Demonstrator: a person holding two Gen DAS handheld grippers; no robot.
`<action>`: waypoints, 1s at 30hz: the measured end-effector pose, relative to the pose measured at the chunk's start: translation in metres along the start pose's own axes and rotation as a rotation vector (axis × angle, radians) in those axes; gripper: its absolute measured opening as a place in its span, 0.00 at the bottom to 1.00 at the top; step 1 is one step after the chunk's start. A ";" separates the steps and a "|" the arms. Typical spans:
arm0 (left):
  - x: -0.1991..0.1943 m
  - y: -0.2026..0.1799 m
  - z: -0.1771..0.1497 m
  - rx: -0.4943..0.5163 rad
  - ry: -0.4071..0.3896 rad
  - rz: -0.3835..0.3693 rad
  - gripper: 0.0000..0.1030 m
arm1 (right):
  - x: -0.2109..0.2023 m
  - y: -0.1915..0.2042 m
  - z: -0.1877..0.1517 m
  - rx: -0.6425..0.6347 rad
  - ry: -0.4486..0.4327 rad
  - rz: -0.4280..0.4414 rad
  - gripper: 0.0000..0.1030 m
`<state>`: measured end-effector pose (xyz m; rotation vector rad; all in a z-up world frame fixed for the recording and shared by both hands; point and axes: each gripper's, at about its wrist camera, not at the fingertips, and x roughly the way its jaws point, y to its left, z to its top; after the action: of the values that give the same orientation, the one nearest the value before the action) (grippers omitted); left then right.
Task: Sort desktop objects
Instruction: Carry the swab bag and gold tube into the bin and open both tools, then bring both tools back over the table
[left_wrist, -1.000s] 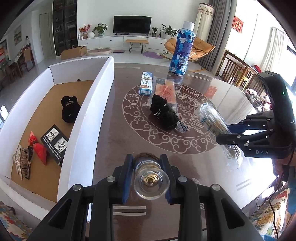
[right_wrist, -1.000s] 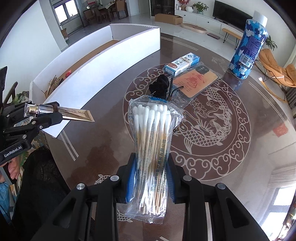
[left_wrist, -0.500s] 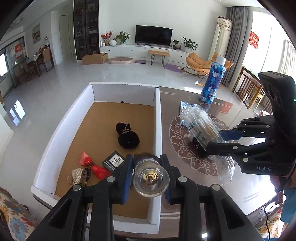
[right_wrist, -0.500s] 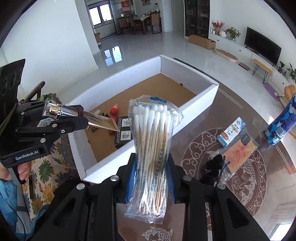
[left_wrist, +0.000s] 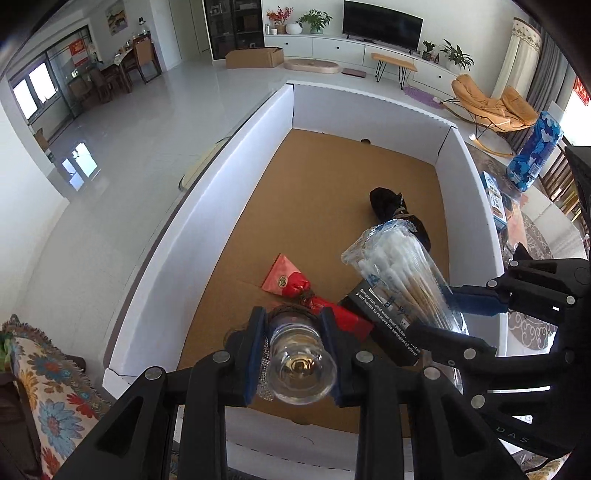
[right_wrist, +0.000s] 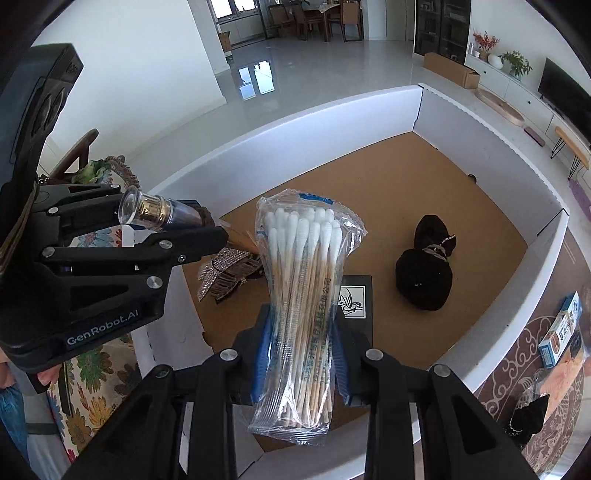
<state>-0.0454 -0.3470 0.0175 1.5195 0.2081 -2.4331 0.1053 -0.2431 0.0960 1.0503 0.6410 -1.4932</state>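
- The left gripper (left_wrist: 293, 345) is clenched on a cosmetic tube (left_wrist: 301, 373) with a clear cap; in the right wrist view the tube (right_wrist: 147, 212) is seen lying roughly level, cap toward the person and flat tail toward the box interior.
- The right gripper (right_wrist: 301, 354) is clenched on a packet of cotton swabs (right_wrist: 306, 295), gripped about its lower middle, with the cotton tips pointing away from the jaws and the long axis running along the fingers.
- Both held things are carried above the near end of the white cardboard box (left_wrist: 258, 147), over its brown floor; neither is seen touching the floor or the walls.
- The relation that matters: the floor below the jaws is already occupied. A black card box (right_wrist: 356, 295) lies under the swab packet, a red packet (left_wrist: 286, 280) sits just past the left jaws, and a rhinestone hair clip (right_wrist: 225, 271) rests under the tube's tail.
- A black pouch (right_wrist: 424, 280) lies farther in, toward the right wall, with bare floor around it.
- The left gripper stands nearer the left near corner, the right gripper nearer the middle; the two are close together, so the releases are judged to need separate spots.
- A small carton (right_wrist: 561, 332) and another black pouch (right_wrist: 528, 417) are left on the table outside the box.
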 end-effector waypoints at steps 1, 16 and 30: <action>0.008 0.001 0.002 -0.001 0.012 0.005 0.28 | 0.006 -0.001 0.000 0.005 0.000 -0.009 0.30; -0.012 -0.028 0.023 -0.044 -0.100 0.142 0.71 | -0.061 -0.079 -0.031 0.121 -0.249 -0.097 0.85; -0.068 -0.207 -0.071 0.162 -0.245 -0.177 0.92 | -0.128 -0.236 -0.324 0.484 -0.272 -0.457 0.91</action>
<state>-0.0172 -0.1206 0.0434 1.2944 0.1025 -2.8102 -0.0444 0.1435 0.0247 1.0706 0.3395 -2.2240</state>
